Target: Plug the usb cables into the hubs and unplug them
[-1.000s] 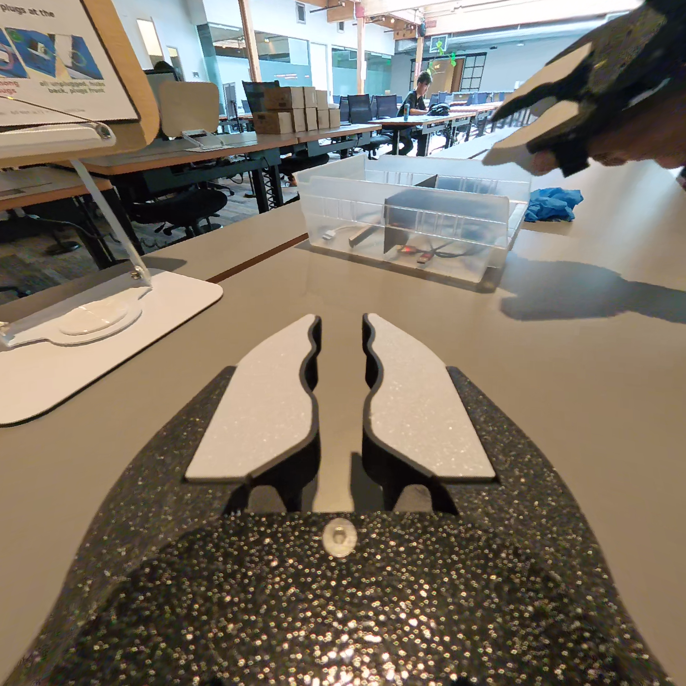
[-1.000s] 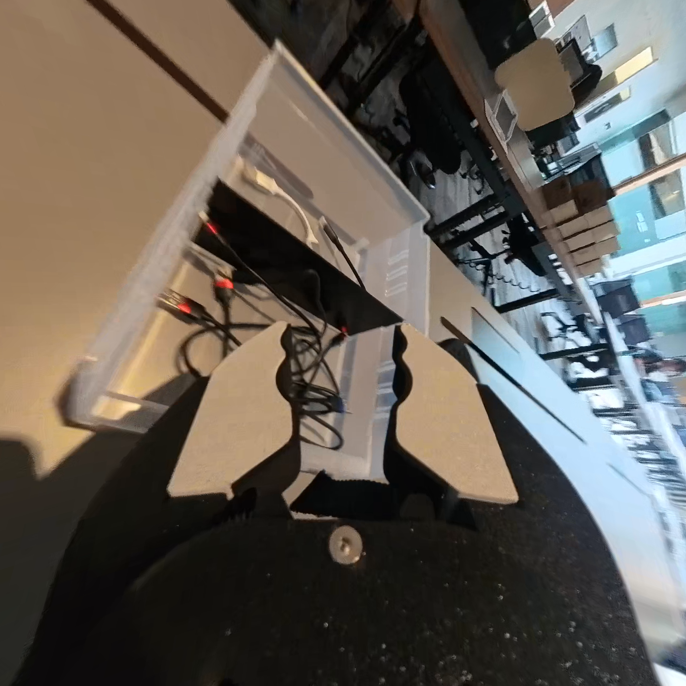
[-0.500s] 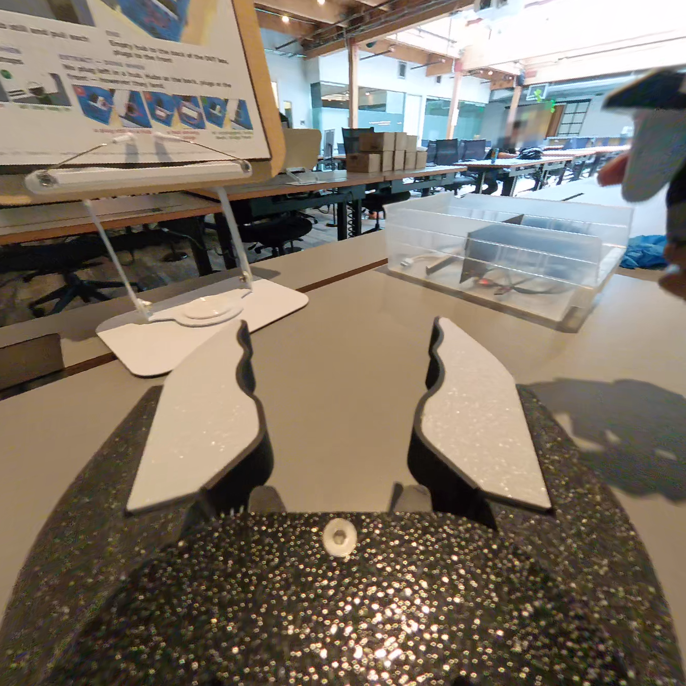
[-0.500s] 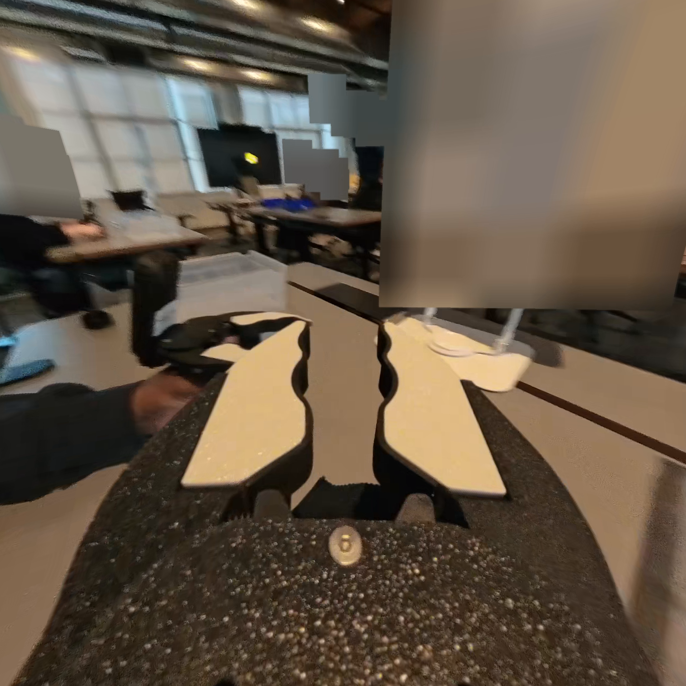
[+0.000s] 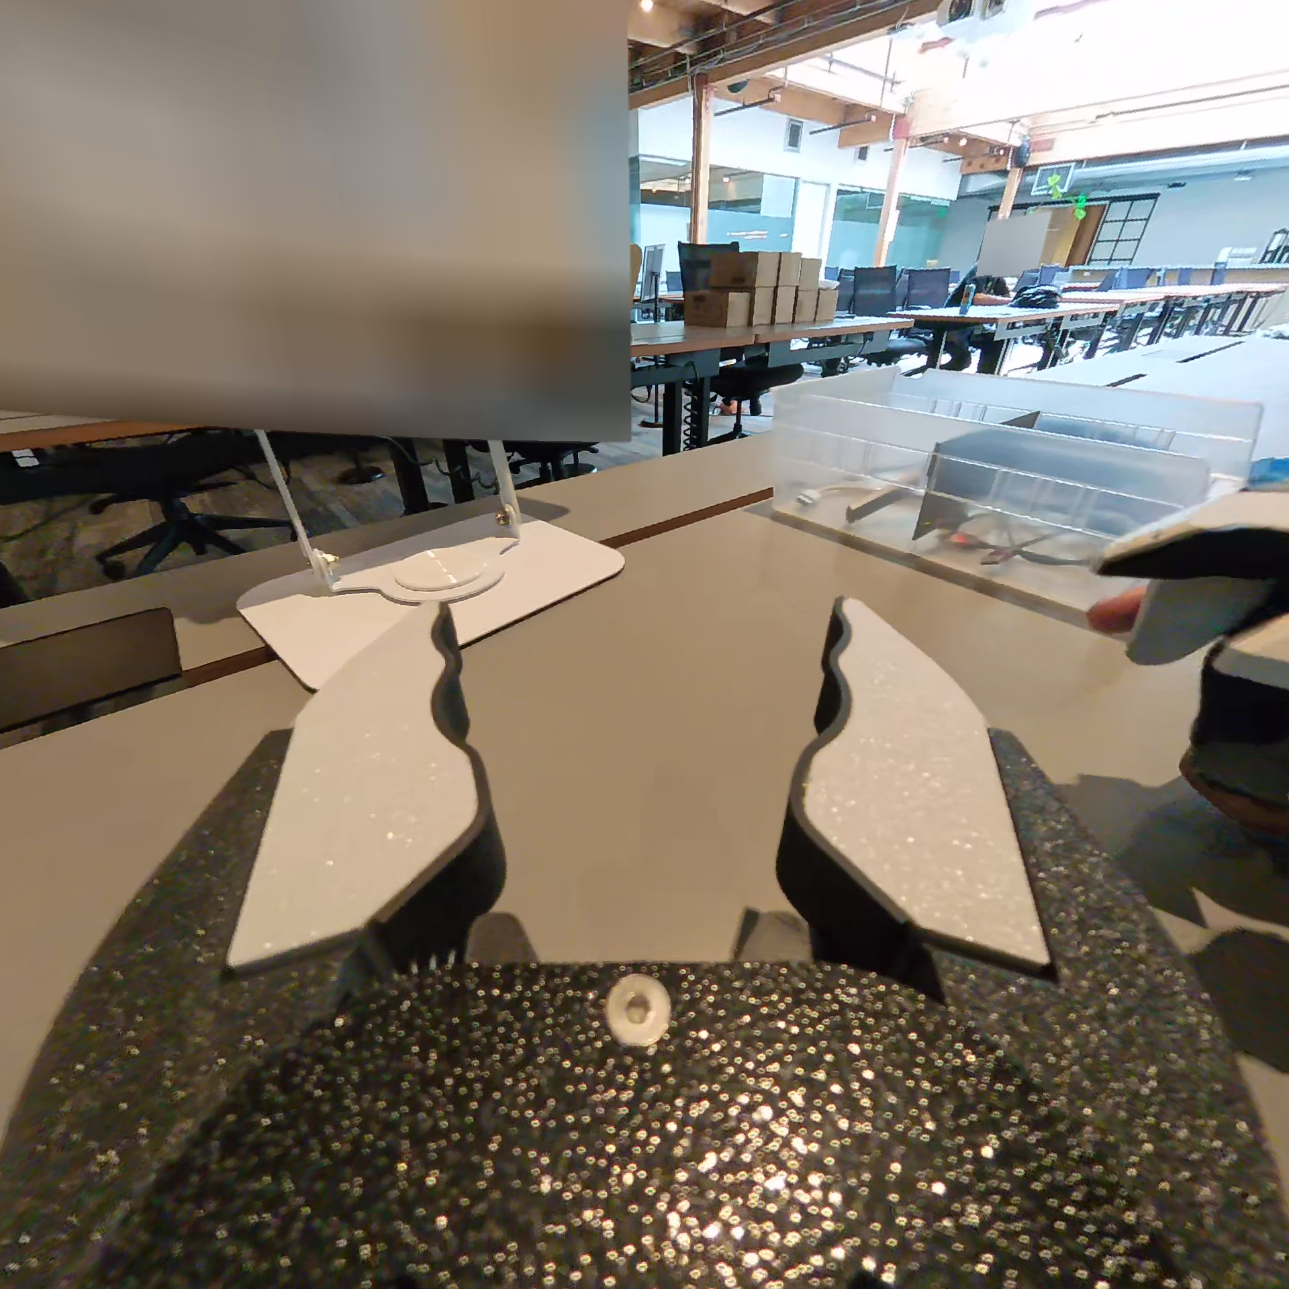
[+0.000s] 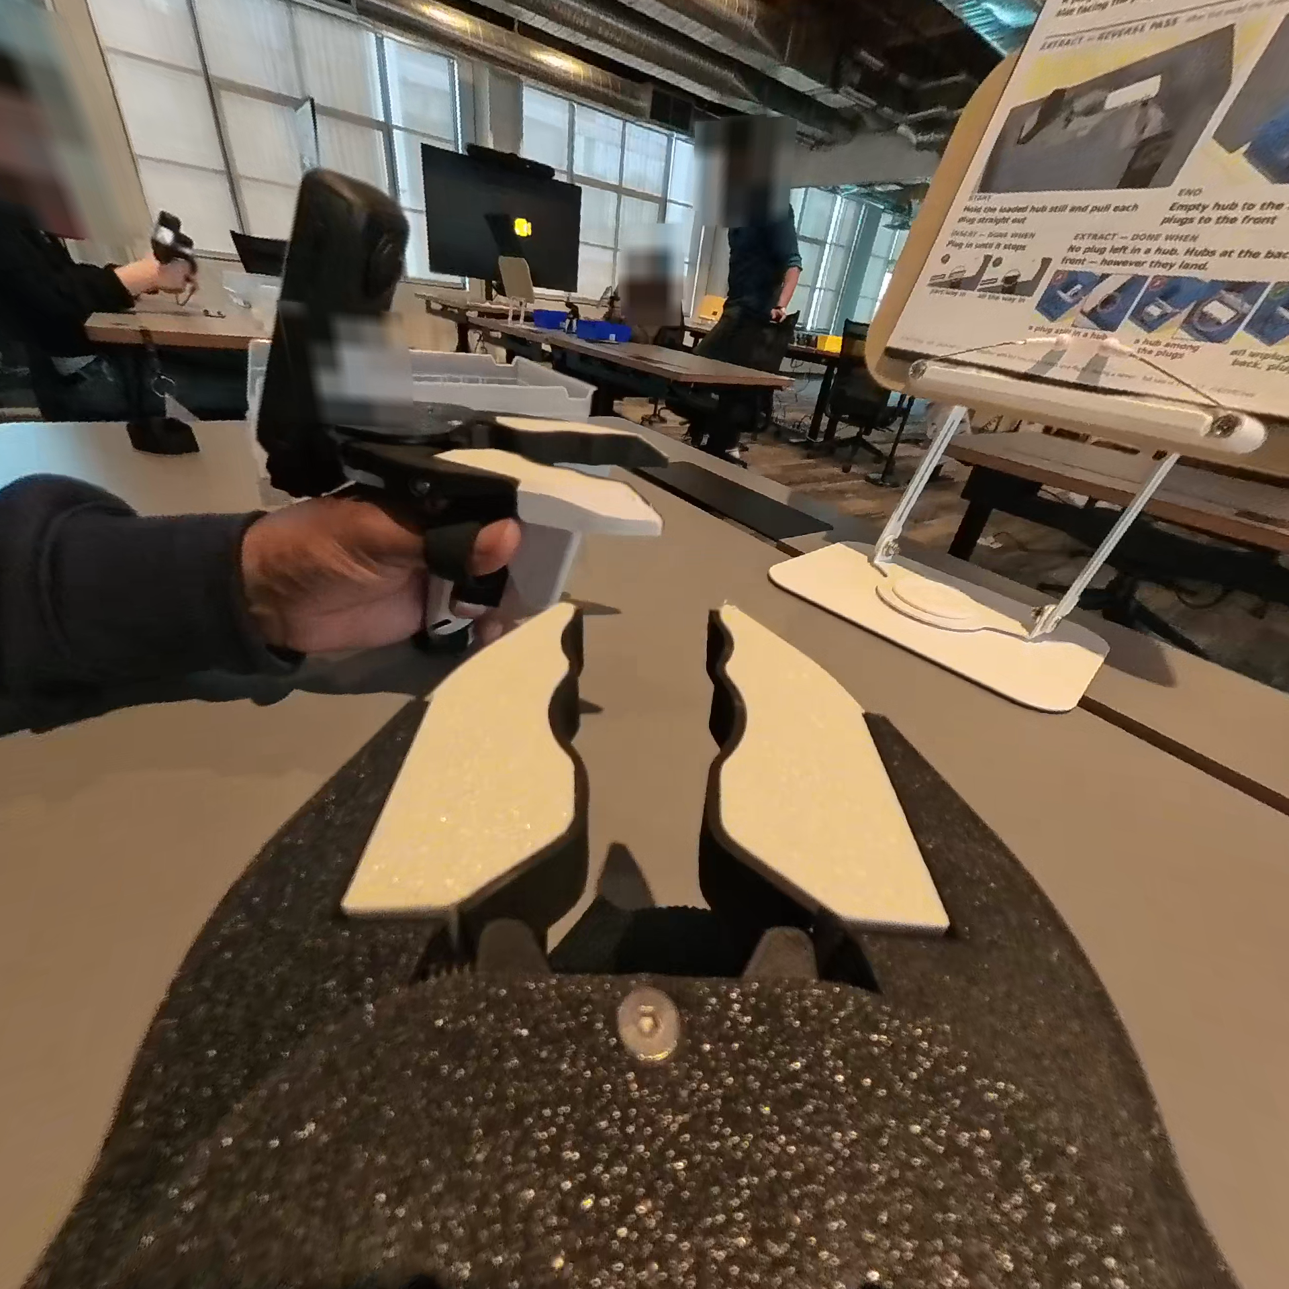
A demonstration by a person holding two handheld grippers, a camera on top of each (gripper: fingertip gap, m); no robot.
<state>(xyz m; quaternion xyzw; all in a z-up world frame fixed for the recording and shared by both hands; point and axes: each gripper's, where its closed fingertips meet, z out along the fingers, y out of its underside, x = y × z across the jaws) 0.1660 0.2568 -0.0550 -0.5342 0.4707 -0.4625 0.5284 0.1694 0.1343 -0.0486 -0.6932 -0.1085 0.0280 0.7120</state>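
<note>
My left tool [image 5: 638,631] is above the grey surface [image 5: 662,697] with its fingers spread wide and nothing between them. My right tool [image 6: 645,617] has a narrower gap, also empty, and it points toward the white stand [image 6: 935,628] that carries an instruction board [image 6: 1116,188]. In the right wrist view I see the left hand [image 6: 349,572] gripping the left tool, low over the surface. The clear plastic bin [image 5: 1011,502] stands on the surface, ahead and to the right of my left tool, well apart from it. Inside the bin lie the usb cables [image 5: 990,551], black with red ends, and a white cable [image 5: 830,494] in the next compartment. I cannot make out the hubs clearly.
</note>
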